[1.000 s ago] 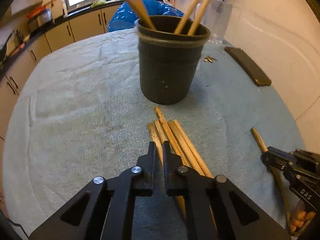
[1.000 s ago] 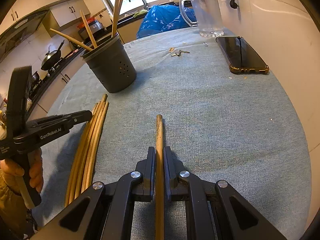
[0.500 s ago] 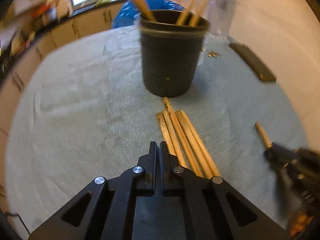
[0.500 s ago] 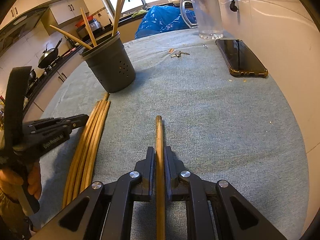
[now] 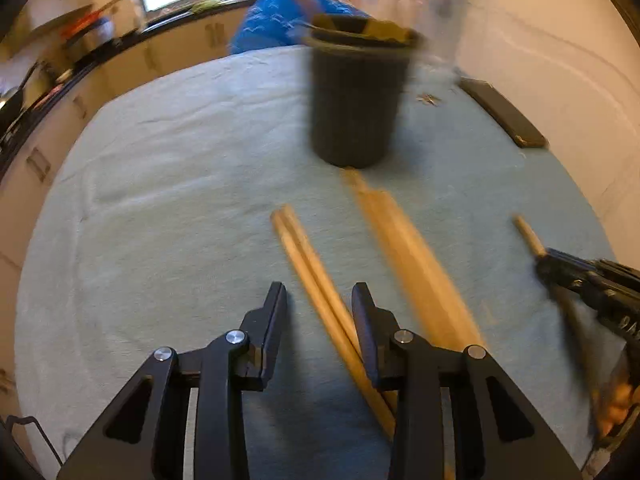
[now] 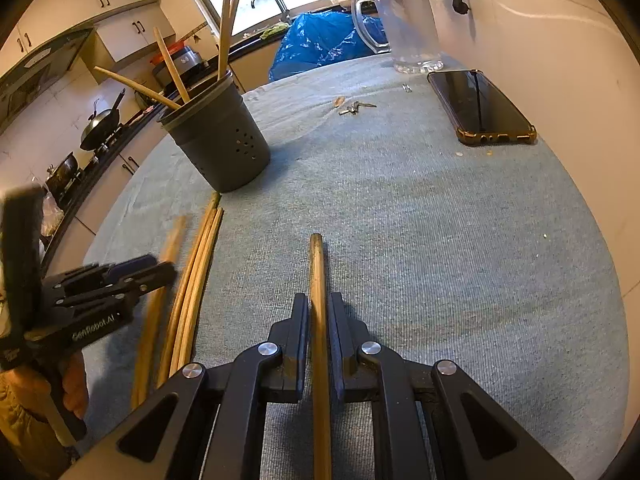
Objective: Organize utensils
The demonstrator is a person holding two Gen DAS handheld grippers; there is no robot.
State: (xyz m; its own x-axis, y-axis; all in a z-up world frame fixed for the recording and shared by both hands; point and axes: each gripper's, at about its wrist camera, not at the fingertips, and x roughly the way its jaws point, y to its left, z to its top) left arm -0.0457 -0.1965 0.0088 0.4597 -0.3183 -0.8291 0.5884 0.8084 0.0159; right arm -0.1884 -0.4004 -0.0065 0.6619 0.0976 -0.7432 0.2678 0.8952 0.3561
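The left gripper [image 5: 319, 300] is held low over the bench [image 5: 168, 184], which is covered by a pale green cloth, and its fingers [image 5: 276, 312] are spread apart. 2 wooden sticks [image 5: 308, 264] lie side by side between those fingers, closer to the right one; whether they are touched cannot be told through the motion blur. Just right of the fingers a blurred bundle of sticks [image 5: 404, 248] is seen, its far end close to the foot of a dark holder [image 5: 356, 108] straight ahead.

The right gripper [image 6: 319, 308] is closed on a single stick [image 6: 317, 276], which is clamped between the fingers [image 6: 300, 320] and runs forward beyond the tips. Ahead and left of these fingers the holder [image 6: 224, 148] stands upright with 4 sticks [image 6: 176, 72] leaning in it. To the left, the bundle [image 6: 196, 272] lies on the cloth, pointing at the holder's foot. Far ahead and right of the fingers are a phone [image 6: 480, 108], a clear jug [image 6: 408, 24] and a few keys [image 6: 354, 107].
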